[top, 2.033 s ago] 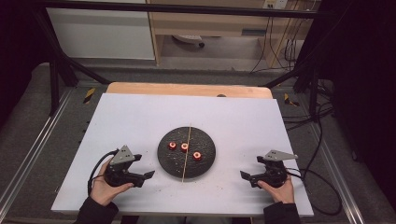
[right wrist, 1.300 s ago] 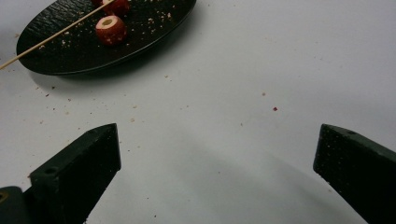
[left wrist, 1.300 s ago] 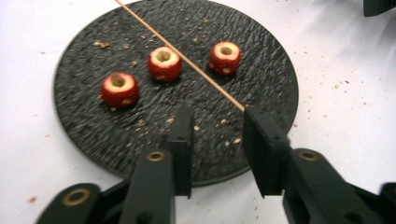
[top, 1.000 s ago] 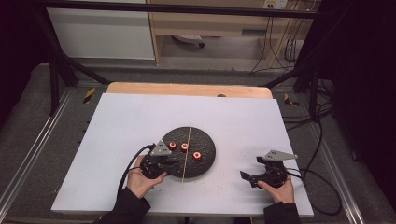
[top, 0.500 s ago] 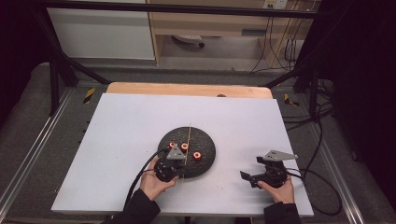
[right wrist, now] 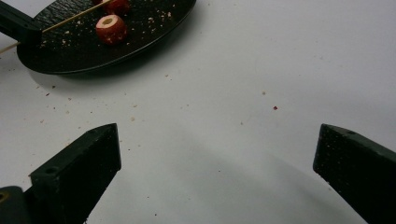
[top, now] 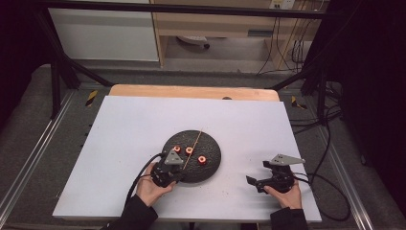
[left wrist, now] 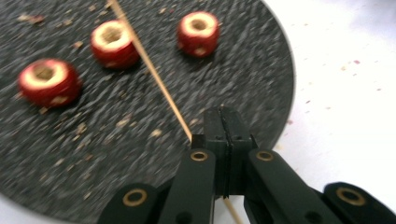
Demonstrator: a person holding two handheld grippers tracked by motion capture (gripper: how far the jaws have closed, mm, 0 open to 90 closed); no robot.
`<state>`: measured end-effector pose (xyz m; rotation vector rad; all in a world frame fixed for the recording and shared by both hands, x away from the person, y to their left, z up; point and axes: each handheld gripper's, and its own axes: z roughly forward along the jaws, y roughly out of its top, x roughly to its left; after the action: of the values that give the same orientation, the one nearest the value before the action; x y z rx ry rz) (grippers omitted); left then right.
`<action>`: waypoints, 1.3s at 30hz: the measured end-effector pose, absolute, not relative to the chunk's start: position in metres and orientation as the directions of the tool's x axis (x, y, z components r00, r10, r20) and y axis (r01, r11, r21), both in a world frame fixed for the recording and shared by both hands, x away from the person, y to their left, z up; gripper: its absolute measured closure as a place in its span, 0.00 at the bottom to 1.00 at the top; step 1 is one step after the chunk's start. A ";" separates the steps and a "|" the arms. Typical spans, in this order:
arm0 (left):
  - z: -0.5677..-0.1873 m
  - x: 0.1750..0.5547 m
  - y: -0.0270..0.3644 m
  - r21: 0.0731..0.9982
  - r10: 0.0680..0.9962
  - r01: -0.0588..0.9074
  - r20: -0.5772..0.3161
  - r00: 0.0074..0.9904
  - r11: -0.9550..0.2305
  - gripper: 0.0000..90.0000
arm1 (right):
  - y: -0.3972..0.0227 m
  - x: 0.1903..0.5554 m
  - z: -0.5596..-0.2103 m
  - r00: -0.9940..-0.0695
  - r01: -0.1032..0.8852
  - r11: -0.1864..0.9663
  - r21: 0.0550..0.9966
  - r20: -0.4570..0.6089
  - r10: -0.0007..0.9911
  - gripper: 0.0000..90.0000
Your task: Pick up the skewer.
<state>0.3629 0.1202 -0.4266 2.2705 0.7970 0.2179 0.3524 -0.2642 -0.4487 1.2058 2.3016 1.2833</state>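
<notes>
- Skewer, a thin wooden stick, lies across the round black plate on the white table, its near end pinched between the pressed-together jaws of the left gripper at the plate's near edge.
- Right gripper rests well apart on bare table, jaws spread wide.
- Three cored red fruit pieces sit beside the stick; lifting it crookedly could roll them.
- Held so near its tip, the stick might slip out or snap.
</notes>
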 end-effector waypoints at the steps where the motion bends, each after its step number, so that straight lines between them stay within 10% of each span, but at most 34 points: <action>1: -0.427 0.363 0.122 0.679 0.608 0.486 -0.072 0.791 -0.551 1.00 | -0.264 0.352 -0.449 -0.629 0.545 0.272 0.793 0.172 0.758 0.02; 9: -0.418 0.365 0.131 0.700 0.631 0.484 -0.061 0.773 -0.525 0.98 | -0.265 0.352 -0.448 -0.630 0.544 0.274 0.793 0.171 0.757 0.02; 21: -0.405 0.392 0.121 0.608 0.678 0.553 -0.032 0.734 -0.570 0.49 | -0.265 0.353 -0.448 -0.632 0.544 0.274 0.793 0.172 0.756 0.02; 39: -0.410 0.398 0.102 0.491 0.709 0.626 -0.024 0.705 -0.605 0.75 | -0.265 0.353 -0.448 -0.635 0.543 0.275 0.794 0.174 0.752 0.02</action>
<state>0.3981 0.1016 -0.4100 2.4420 1.0253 0.2374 0.3528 -0.2650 -0.4481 1.1992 2.3088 1.2892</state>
